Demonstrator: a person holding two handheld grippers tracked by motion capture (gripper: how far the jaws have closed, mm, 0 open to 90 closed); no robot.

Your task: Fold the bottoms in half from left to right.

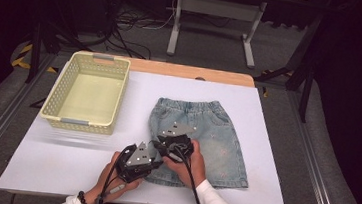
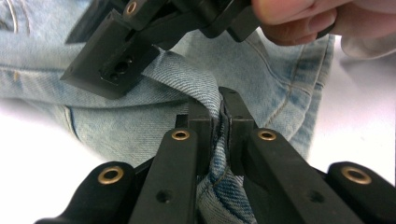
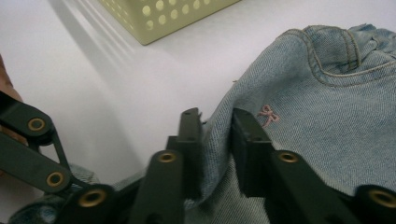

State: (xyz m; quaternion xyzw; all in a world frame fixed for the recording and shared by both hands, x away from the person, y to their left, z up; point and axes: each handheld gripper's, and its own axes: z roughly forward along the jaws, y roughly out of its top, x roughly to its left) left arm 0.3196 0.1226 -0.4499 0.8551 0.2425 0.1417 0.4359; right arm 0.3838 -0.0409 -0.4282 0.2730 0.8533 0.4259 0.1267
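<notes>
Right gripper point(image 3: 217, 135) pinching a raised denim fold

Its jaws close on the denim skirt's point(image 3: 327, 130) edge at 6 o'clock; a pink bow point(image 3: 267, 115) sits beside them, the yellow basket point(image 3: 163, 16) at 11 o'clock.

bare white table point(image 1: 63, 161) left of denim skirt point(image 1: 216, 135), basket point(image 1: 87, 93) blocking far-left corner

faded denim skirt point(image 1: 206, 134), perforated plastic basket point(image 1: 87, 93)

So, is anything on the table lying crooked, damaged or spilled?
Nothing stands out. The denim skirt lies flat apart from its left edge, bunched up where the left gripper and right gripper pinch it. The yellow basket sits upright and undamaged.
</notes>
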